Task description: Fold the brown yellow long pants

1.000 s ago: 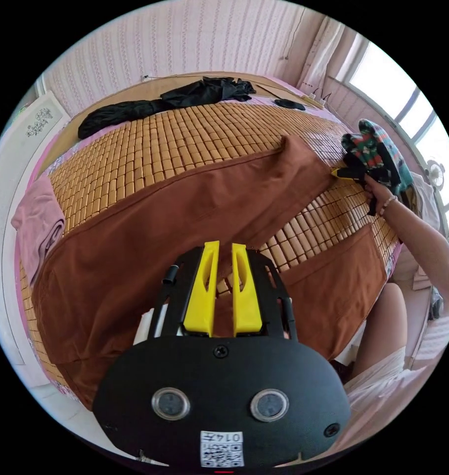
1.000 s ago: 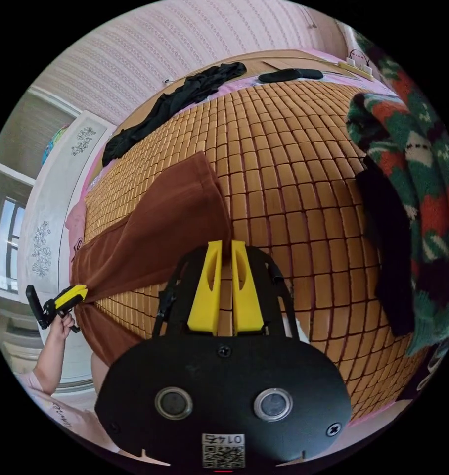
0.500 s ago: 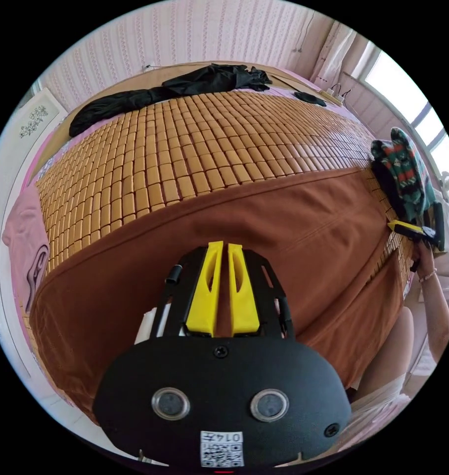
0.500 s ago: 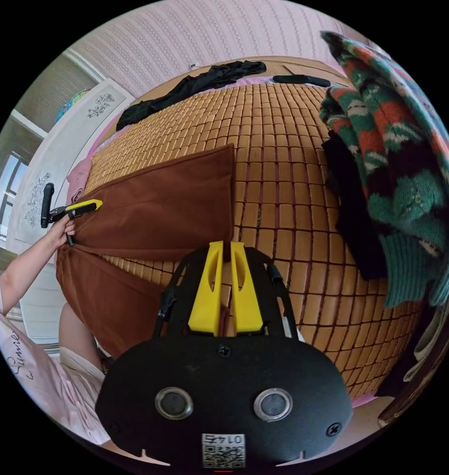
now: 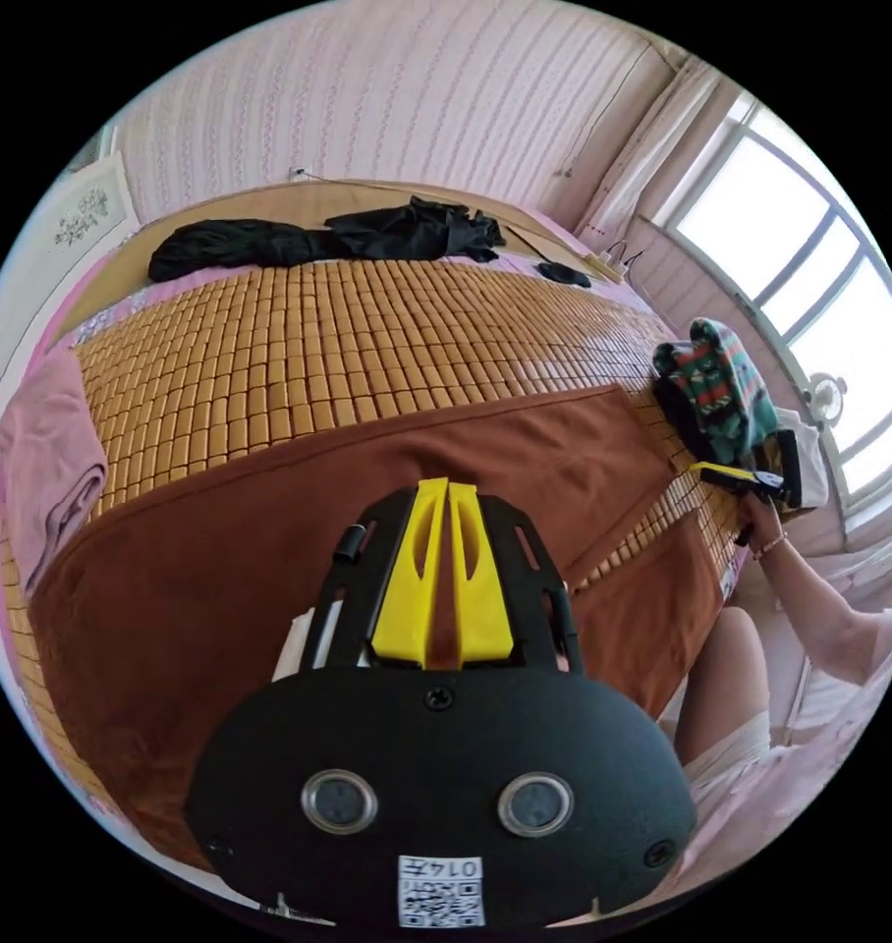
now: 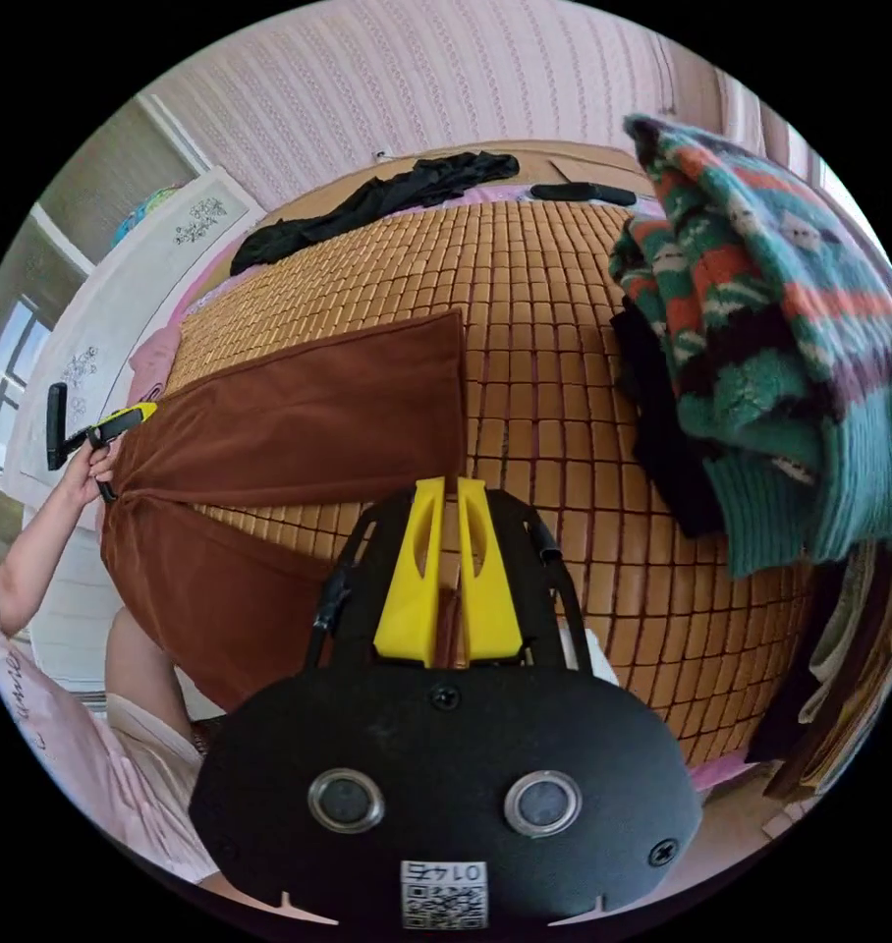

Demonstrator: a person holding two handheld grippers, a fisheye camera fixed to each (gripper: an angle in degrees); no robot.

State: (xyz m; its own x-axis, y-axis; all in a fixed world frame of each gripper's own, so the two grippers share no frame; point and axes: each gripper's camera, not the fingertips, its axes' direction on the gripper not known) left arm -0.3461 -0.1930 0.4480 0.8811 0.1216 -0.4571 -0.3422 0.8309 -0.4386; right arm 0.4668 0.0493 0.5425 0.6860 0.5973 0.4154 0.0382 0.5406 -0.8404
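Nearest in the left gripper view, the left gripper (image 5: 448, 570) has its yellow jaws nearly together with brown cloth showing in the narrow gap, so it looks clamped on the brown pants (image 5: 299, 530) near the waist end. In the right gripper view, the right gripper (image 6: 447, 575) stands likewise with its jaws almost closed; a sliver of brown shows between them, but whether both press on a leg hem cannot be told.

The pants lie spread along the near edge of a bamboo mat (image 6: 544, 324) that covers the bed, one leg flat on the mat and the other draping over the bed's side. The cloth looks soft, fairly thick and limp: it will sag between two holds and crease wherever it is let down, and it is neither slippery nor fragile. The waistband and the leg hems look like the best places to pinch.

Beyond lie a pink garment (image 5: 48, 471) and a patterned knit sweater (image 6: 760, 363), with black clothes (image 5: 318, 236) at the far side.
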